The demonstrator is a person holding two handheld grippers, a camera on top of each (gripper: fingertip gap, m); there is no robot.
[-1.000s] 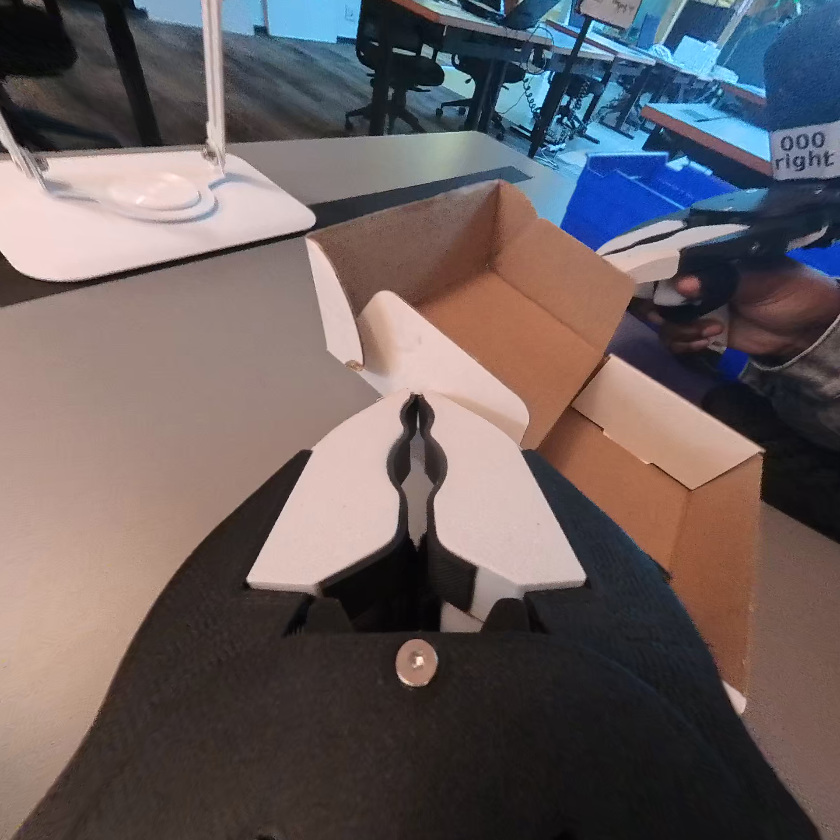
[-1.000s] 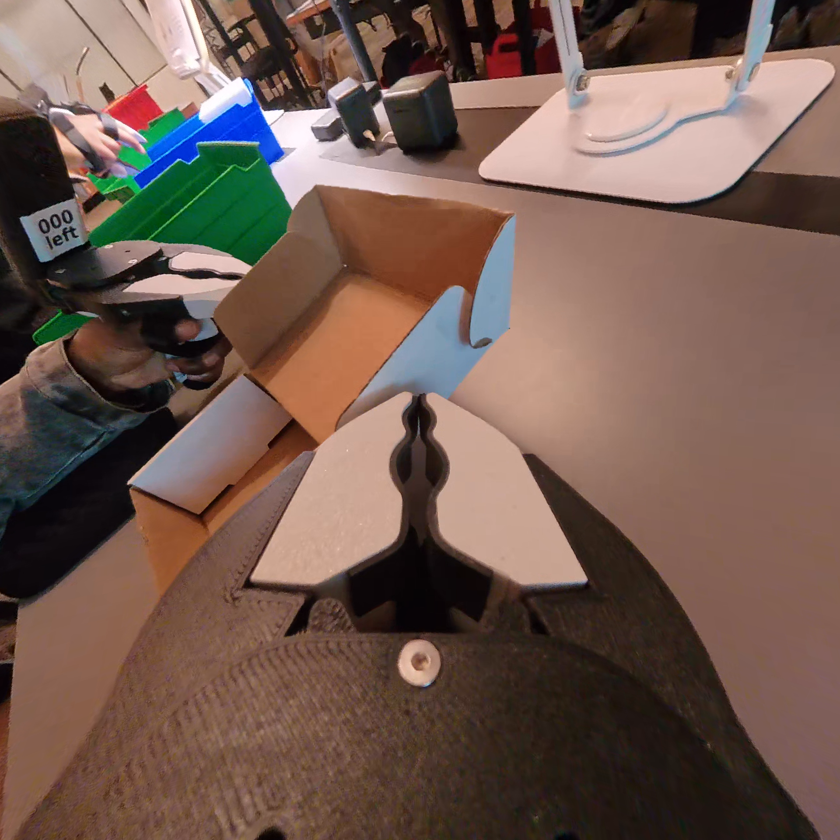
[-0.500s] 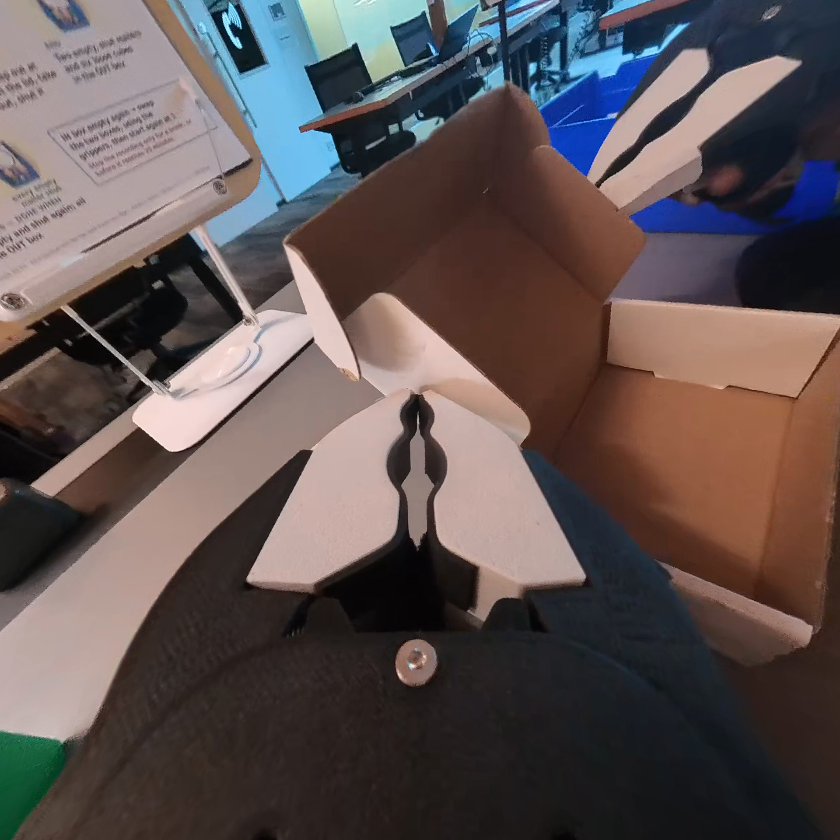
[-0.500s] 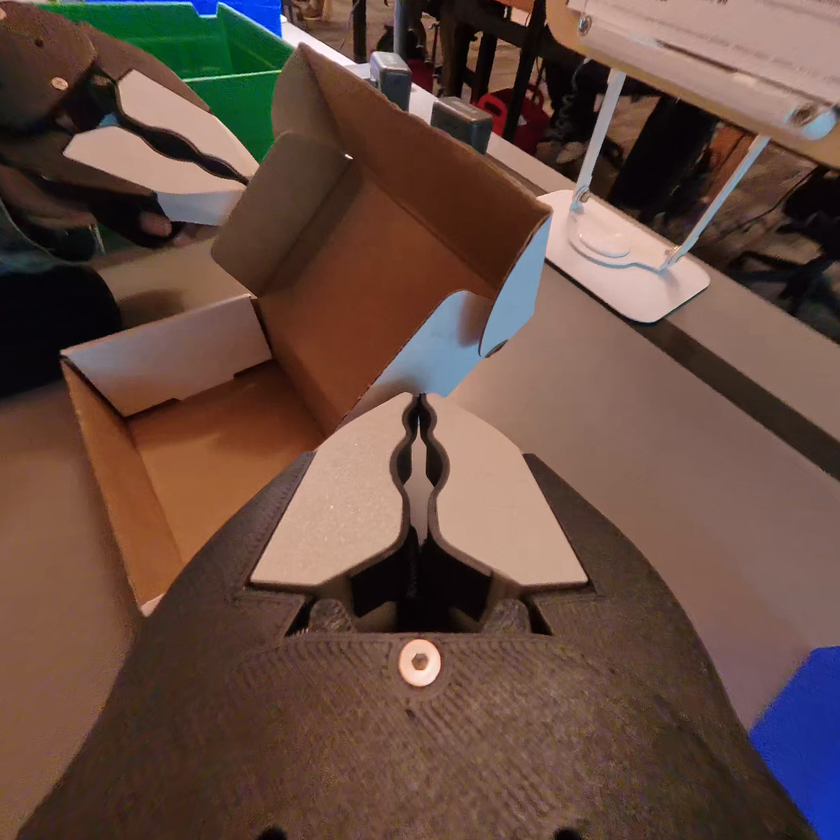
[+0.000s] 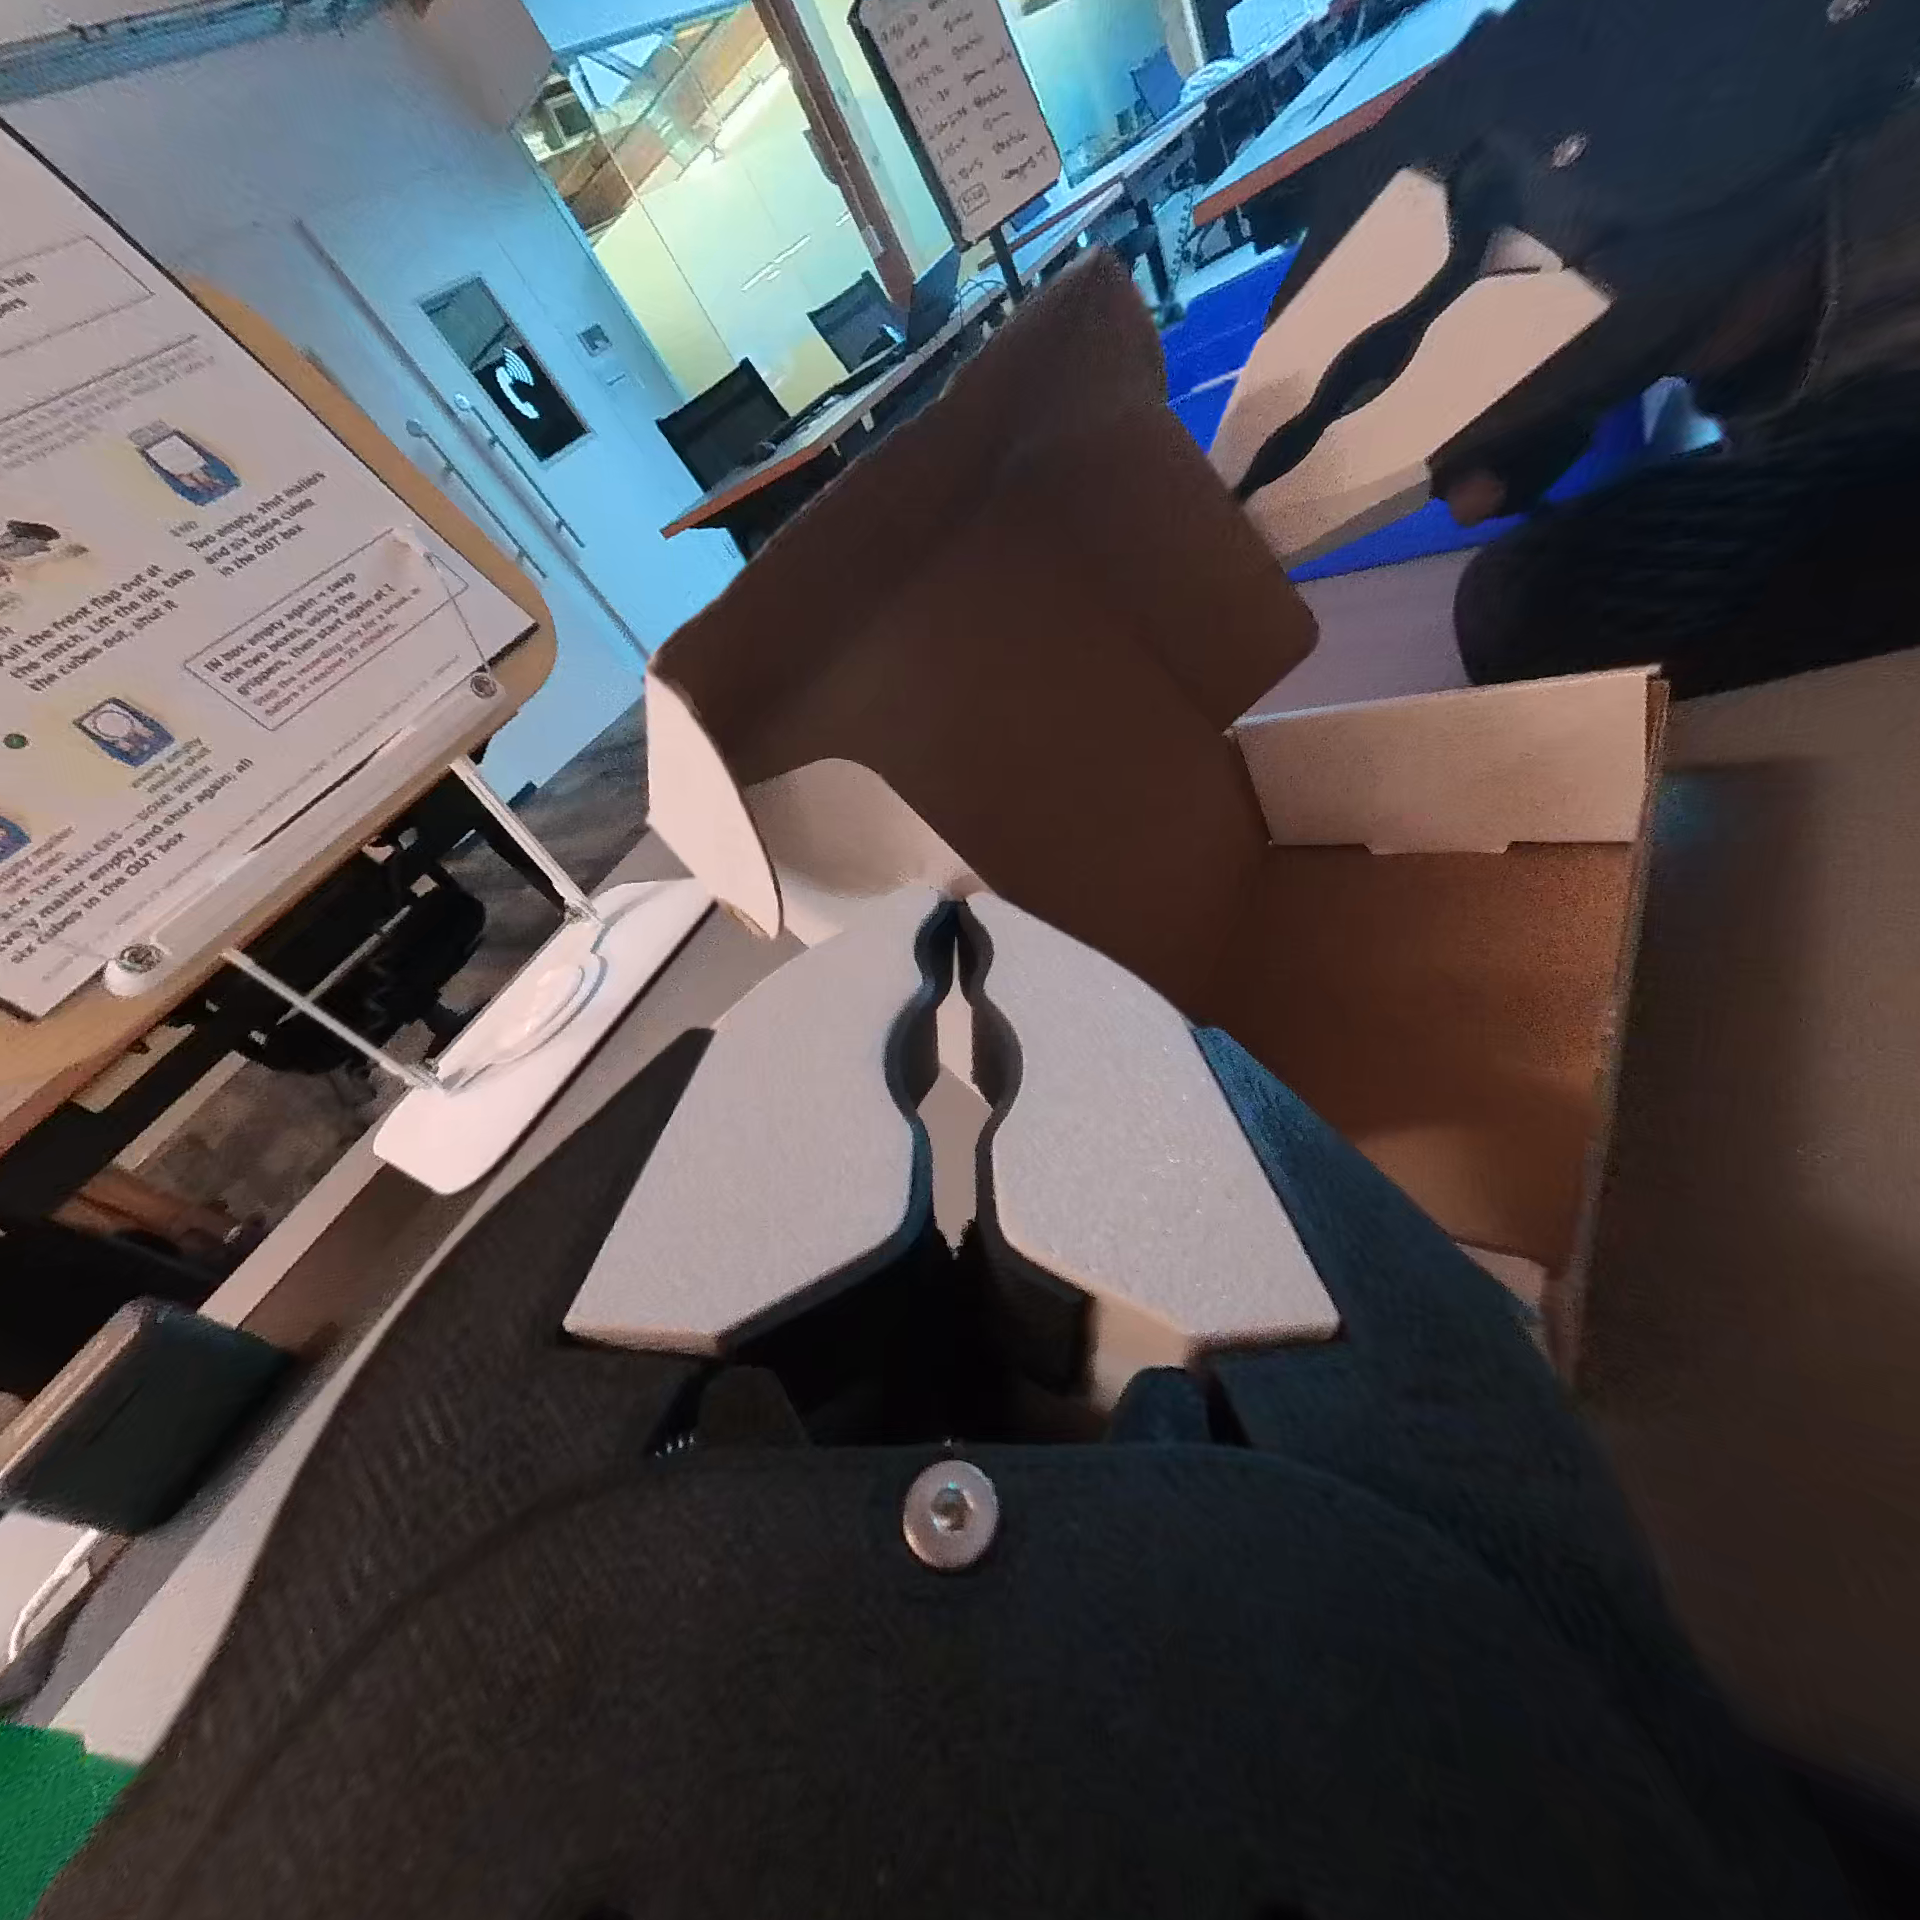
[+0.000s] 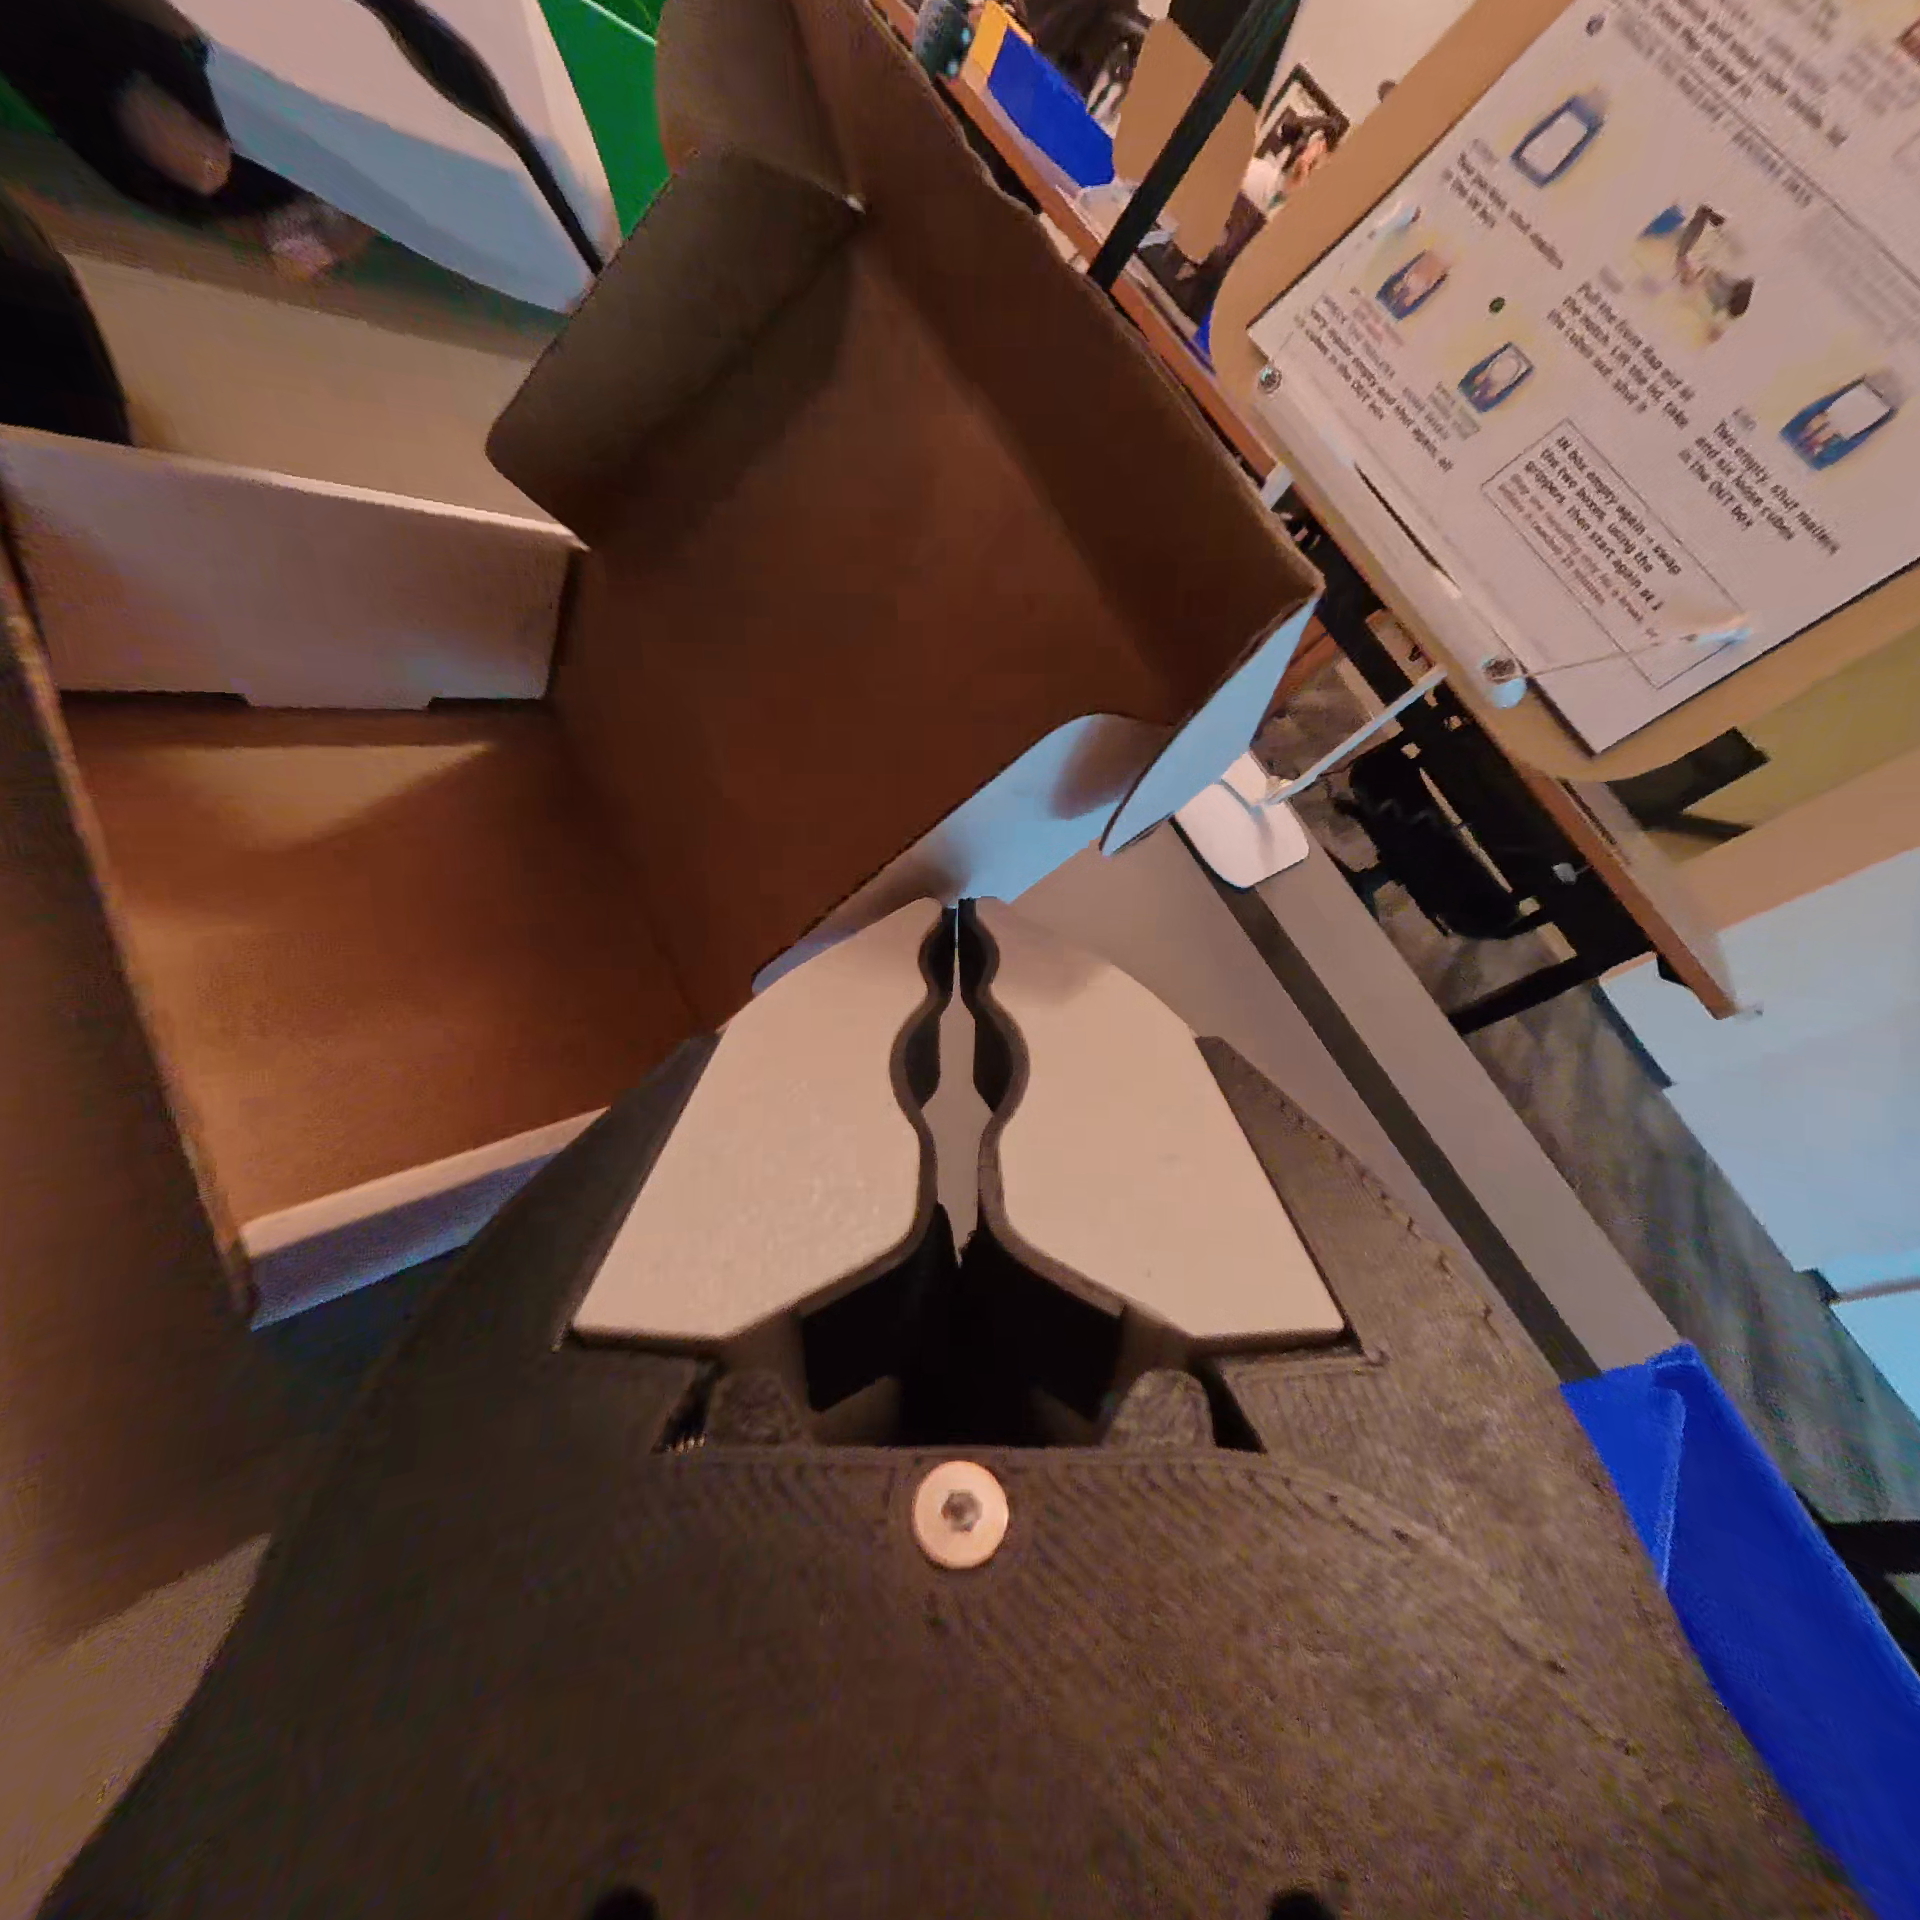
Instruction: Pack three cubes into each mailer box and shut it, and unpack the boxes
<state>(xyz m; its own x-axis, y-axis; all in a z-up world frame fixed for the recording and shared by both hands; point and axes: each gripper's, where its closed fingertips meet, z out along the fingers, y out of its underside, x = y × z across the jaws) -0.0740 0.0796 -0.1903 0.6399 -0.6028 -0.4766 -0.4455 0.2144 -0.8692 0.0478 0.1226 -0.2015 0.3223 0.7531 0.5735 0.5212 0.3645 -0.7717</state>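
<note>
An open cardboard mailer box [image 5: 1444, 1039] lies on the grey table, brown inside and white outside, and no cubes show in it. Its lid [image 5: 1018, 623] stands raised over the box. My left gripper [image 5: 956, 916] is shut on the lid's white side flap [image 5: 831, 821]. My right gripper [image 6: 961, 914] is shut on the opposite white side flap [image 6: 1039, 810] of the lid [image 6: 883, 499]. The box floor [image 6: 364, 935] looks bare. Each gripper also shows across the lid in the other's view: the right one [image 5: 1382, 384] and the left one [image 6: 416, 135].
An instruction board [image 5: 208, 623] on a white stand base [image 5: 540, 1029] stands behind the box; it also shows in the right wrist view [image 6: 1610, 364]. A green bin [image 6: 603, 104] lies left, a blue bin [image 6: 1787, 1610] right, a black block [image 5: 135, 1423] near left. Some 15 cm of space lies between my two pairs of fingers.
Both grippers have swung the lid up by its side flaps, from lying back open to standing over the box. The views have tilted upward with it.
</note>
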